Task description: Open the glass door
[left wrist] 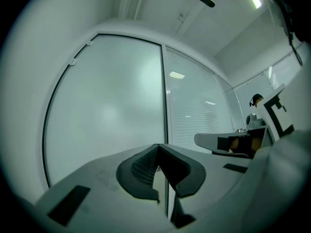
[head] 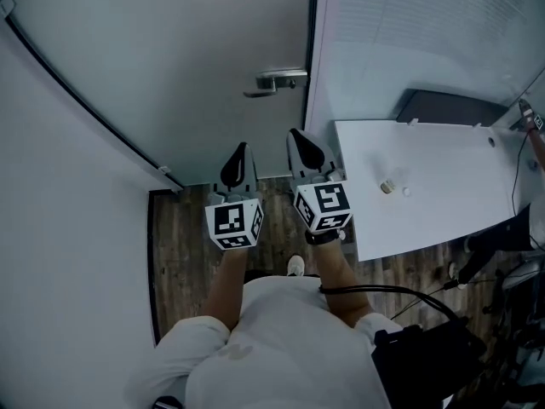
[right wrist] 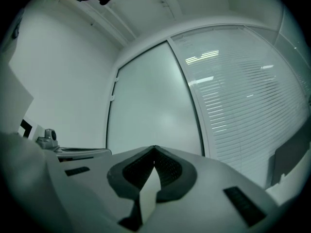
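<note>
The shut frosted glass door [head: 170,49] fills the head view's upper left, its silver lever handle [head: 279,80] at upper centre. Below it hover the left gripper [head: 241,149] and right gripper [head: 296,135], fingers closed, empty. Best to lay the right fingers atop the lever, press down, then swing the door steadily.

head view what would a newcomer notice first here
The left gripper and right gripper, each with a black-and-white marker cube, sit mid-frame, jaws together and empty, facing the frosted glass door. Its metal handle shines just above them; a white table fills the right.
</note>
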Tool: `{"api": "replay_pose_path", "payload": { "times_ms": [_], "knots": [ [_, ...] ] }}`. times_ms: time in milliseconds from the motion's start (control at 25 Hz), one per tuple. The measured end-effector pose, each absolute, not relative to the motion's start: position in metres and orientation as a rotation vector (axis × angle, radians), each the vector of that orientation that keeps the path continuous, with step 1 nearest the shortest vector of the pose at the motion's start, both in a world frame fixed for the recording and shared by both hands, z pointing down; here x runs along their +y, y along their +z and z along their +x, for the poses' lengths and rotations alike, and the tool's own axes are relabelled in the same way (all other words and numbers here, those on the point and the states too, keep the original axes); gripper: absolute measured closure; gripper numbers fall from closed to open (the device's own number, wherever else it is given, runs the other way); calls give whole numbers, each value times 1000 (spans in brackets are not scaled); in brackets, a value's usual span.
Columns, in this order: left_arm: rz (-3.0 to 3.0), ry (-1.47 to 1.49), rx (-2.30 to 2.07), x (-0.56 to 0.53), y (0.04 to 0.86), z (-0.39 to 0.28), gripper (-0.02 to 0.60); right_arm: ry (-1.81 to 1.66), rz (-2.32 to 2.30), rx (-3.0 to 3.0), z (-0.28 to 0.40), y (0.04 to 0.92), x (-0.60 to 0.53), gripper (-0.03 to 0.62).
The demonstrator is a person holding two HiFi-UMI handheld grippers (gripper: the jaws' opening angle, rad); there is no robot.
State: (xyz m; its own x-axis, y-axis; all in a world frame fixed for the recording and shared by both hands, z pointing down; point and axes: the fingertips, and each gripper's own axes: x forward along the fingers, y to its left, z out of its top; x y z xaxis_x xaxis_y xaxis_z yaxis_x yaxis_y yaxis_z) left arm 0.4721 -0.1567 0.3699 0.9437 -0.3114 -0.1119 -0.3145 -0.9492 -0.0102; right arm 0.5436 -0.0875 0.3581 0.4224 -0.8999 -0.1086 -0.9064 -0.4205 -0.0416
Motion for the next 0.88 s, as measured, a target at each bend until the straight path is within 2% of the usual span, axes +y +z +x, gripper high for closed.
{"api": "replay_pose_path", "payload": {
  "times_ms": [320, 880],
  "knots": [
    [-3129, 20, 531, -197, 408, 527, 584, -44, -2568, 1639, 597, 398, -118, 594],
    [-2957, -392, 133, -293, 470, 649, 583, -165, -2694, 1494, 705, 425, -162, 594]
  ]
}}
